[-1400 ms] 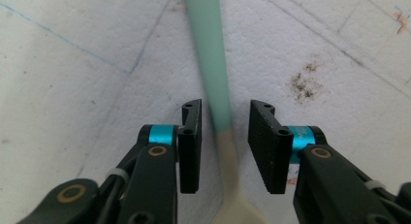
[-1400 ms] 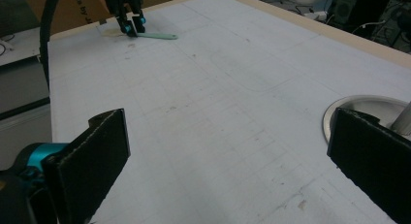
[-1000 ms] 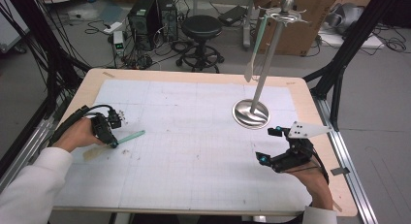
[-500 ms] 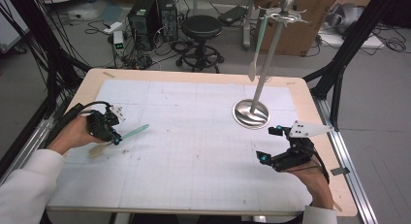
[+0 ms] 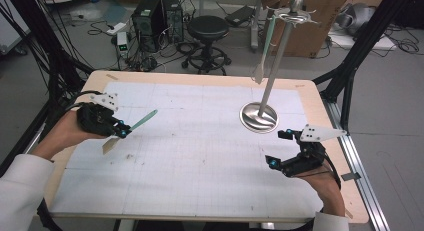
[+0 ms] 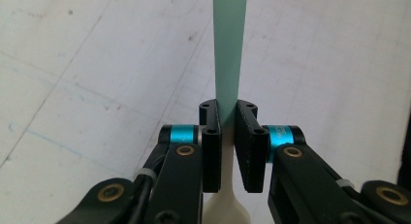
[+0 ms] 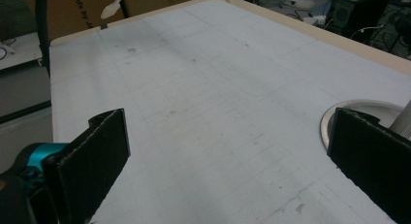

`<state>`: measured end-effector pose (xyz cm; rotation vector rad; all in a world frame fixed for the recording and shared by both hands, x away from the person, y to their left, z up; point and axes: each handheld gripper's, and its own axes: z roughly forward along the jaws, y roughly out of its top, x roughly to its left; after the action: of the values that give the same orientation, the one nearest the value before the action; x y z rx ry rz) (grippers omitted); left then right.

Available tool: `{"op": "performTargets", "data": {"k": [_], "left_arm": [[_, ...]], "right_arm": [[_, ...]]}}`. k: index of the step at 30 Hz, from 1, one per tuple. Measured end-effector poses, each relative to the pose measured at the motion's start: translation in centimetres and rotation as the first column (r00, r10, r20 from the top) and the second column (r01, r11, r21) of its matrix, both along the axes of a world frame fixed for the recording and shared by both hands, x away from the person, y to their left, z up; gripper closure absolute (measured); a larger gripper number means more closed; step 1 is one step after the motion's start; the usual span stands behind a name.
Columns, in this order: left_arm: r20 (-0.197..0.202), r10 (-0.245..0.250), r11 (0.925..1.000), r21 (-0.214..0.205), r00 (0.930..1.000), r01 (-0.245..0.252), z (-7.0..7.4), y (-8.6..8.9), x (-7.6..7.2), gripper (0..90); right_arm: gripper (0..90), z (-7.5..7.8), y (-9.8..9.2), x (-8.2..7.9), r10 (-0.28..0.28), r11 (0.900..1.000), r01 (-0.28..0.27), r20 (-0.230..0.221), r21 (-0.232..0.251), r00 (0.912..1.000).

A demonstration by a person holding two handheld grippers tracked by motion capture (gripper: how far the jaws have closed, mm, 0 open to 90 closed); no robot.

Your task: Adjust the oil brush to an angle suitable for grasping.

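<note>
The left gripper (image 5: 121, 132) is clamping a spatula (image 5: 131, 131) off the mat, its green handle pointing toward the distant stand (image 5: 274, 66); the right gripper (image 5: 281, 147), jaws apart, is idling nearer that stand's base.

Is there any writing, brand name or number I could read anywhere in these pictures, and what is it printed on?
"by J": dark letters, cut off by the picture's edge, on the brown cardboard box behind the table, in the right gripper view.
The green light on the small white device on the floor: too small to read as digits.
The spatula, the metal stand and both hand-held grippers carry no readable text.
</note>
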<state>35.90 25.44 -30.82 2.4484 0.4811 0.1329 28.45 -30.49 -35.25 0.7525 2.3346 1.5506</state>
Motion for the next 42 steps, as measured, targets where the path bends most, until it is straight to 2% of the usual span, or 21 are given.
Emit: {"op": "performTargets", "data": {"k": [7,10,13,21,24,25,30,37,40,42], "left_arm": [[0.046,-0.044,0.996,-0.075,0.998,0.048,2.1,-1.3,-1.5,81.8],[0.064,-0.063,0.9865,-0.147,0.996,0.071,2.9,-2.0,-2.0,81.8],[0.081,-0.076,0.9804,-0.175,0.9938,0.09,3.7,-2.7,-2.3,81.8],[0.113,-0.101,0.9523,-0.277,0.9885,0.129,5.4,-5.1,-2.7,81.8],[0.128,-0.111,0.9438,-0.297,0.9856,0.145,5.6,-6.1,-2.9,81.8],[0.134,-0.113,0.9433,-0.297,0.9846,0.149,5.6,-6.3,-2.9,81.8],[0.148,-0.091,0.9329,-0.333,0.9848,0.136,5.8,-7.5,-2.7,81.8],[0.155,-0.073,0.9286,-0.35,0.9853,0.124,5.7,-8.7,-2.1,81.8],[0.161,-0.062,0.9313,-0.346,0.985,0.115,5.6,-8.8,-2.0,81.7],[0.165,-0.051,0.929,-0.354,0.985,0.107,5.6,-8.8,-1.8,81.7]], "right_arm": [[0.2,0.0,-0.2,-0.1,-0.008,1.0,0.008,-0.005,0.003,1.0],[0.2,0.0,-0.1,0.0,-0.006,1.0,0.006,-0.003,-0.002,1.0],[0.2,0.1,0.0,0.0,-0.005,1.0,0.005,-0.004,-0.001,1.0],[0.2,0.1,-0.3,-0.1,-0.006,1.0,0.006,0.003,0.002,1.0],[0.2,0.2,-0.4,-0.3,-0.01,0.9999,0.01,0.001,0.003,0.9999],[0.2,0.2,-0.5,-0.3,-0.01,0.9999,0.01,0.006,0.003,0.9999],[0.2,0.1,-0.5,-0.4,-0.014,0.9999,0.014,-0.003,0.003,0.9999],[0.2,0.1,-0.5,-0.2,-0.015,0.9999,0.015,-0.002,0.005,0.9999],[0.2,0.1,-0.6,-0.3,-0.014,0.9999,0.014,-0.002,0.006,0.9999],[0.2,0.2,-0.6,-0.3,-0.016,0.9999,0.016,0.001,0.006,0.9999]]}}
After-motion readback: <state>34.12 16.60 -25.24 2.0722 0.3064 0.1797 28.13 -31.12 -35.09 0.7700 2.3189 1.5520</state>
